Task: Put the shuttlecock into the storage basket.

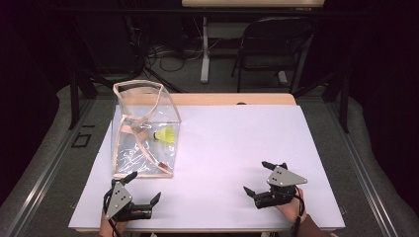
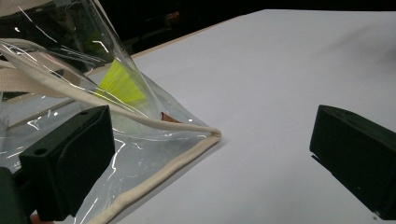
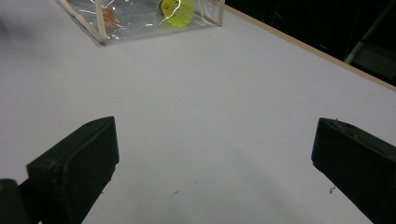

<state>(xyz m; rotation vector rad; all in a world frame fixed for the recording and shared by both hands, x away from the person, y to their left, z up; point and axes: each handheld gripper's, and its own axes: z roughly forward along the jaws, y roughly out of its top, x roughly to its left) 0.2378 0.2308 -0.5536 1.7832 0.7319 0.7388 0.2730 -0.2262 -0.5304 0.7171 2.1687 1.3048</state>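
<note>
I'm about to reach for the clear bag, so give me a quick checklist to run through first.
1. Left gripper open: ok, jaws stand wide.
2. Right gripper open and empty: ok.
3. Left gripper near the clear bag: ok, one jaw sits by its front corner; contact cannot tell.
4. Bag upright with mouth open: ok.
5. Yellow shuttlecock inside bag: ok.
6. Table between right gripper and bag free: ok.

The clear bag [image 2: 70, 93] runs off the left claw view's edge.
</note>
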